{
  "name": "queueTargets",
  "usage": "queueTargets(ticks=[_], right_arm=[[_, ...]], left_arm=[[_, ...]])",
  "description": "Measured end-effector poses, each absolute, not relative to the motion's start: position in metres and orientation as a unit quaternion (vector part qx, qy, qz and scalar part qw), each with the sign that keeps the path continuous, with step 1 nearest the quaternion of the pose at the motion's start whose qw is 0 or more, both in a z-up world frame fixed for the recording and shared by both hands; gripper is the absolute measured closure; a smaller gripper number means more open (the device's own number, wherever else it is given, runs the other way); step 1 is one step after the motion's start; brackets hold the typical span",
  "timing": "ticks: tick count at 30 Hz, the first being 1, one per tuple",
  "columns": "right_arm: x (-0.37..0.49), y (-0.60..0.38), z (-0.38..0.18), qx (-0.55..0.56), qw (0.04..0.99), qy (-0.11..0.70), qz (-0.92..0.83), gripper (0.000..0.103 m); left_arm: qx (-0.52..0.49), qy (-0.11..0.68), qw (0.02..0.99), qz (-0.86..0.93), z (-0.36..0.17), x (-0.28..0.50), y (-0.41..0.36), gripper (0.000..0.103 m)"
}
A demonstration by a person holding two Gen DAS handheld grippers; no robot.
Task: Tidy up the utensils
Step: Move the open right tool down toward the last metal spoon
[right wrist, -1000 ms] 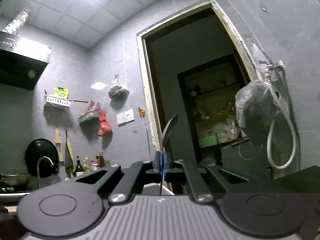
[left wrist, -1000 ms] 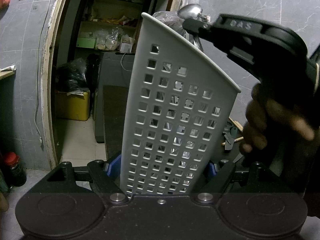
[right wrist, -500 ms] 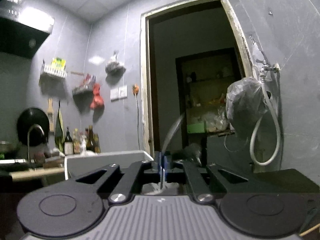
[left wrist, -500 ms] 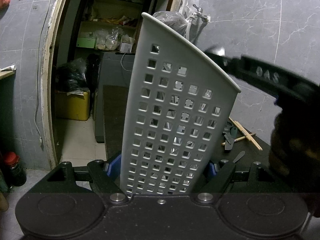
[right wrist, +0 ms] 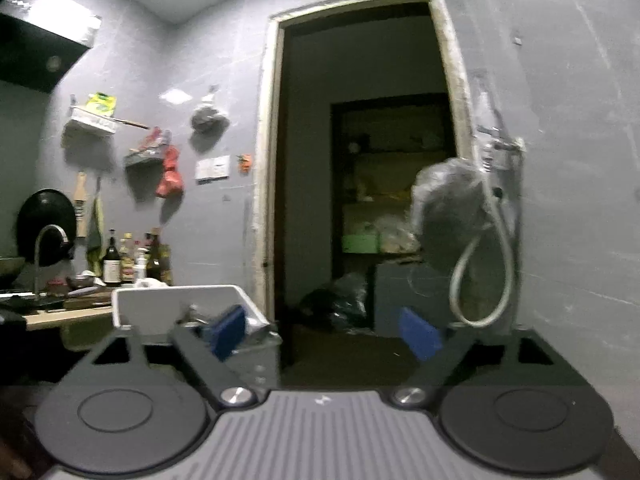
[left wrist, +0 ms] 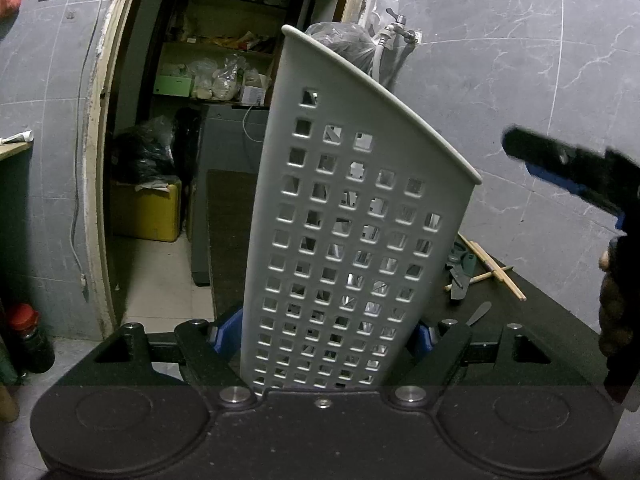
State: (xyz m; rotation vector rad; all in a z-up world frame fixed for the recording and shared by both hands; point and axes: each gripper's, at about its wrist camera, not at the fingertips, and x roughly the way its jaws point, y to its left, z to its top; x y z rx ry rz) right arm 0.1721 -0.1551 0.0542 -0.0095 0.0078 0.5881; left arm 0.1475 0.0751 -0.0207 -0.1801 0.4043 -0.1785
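Note:
My left gripper (left wrist: 324,332) is shut on a white perforated utensil holder (left wrist: 352,216), which stands upright and fills the middle of the left wrist view. In the right wrist view the same holder (right wrist: 160,304) sits low at the left, with metal utensil tops (right wrist: 192,314) showing at its rim. My right gripper (right wrist: 322,332) is opening, its jaws wide apart with nothing between them. From the left wrist view the right gripper (left wrist: 560,168) hangs to the right of the holder, apart from it. Wooden chopsticks (left wrist: 496,270) and a small flat utensil (left wrist: 478,312) lie on the dark table.
A dark doorway (left wrist: 224,120) to a storeroom opens behind the holder. A tap with a hose (right wrist: 488,232) and a hanging plastic bag (right wrist: 444,208) are on the tiled wall at the right. Bottles (right wrist: 120,264) and a sink tap (right wrist: 48,240) stand far left.
The right gripper let go of the spoon and its jaws swung wide open. It moved from above the holder's rim off to the right. The left gripper and holder stayed still.

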Motion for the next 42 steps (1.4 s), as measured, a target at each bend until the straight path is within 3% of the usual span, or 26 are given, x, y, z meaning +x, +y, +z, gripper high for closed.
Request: queueTargets(ticks=[3, 16, 28, 42], right_arm=[[0.182, -0.162, 0.049, -0.013, 0.963, 0.045, 0.265, 0.0], [0.242, -0.176, 0.0, -0.029, 0.923, 0.252, 0.29, 0.0], [0.282, -0.193, -0.012, 0.005, 0.897, 0.321, 0.304, 0.001], [0.204, -0.203, -0.007, -0.023, 0.887, 0.341, 0.31, 0.001]], left_arm=[[-0.089, 0.2, 0.972, -0.088, -0.021, 0.148, 0.075, 0.023], [-0.087, 0.201, 0.972, -0.085, -0.019, 0.145, 0.073, 0.023], [-0.086, 0.202, 0.972, -0.084, -0.018, 0.146, 0.073, 0.023], [-0.091, 0.203, 0.971, -0.087, -0.019, 0.148, 0.074, 0.023]])
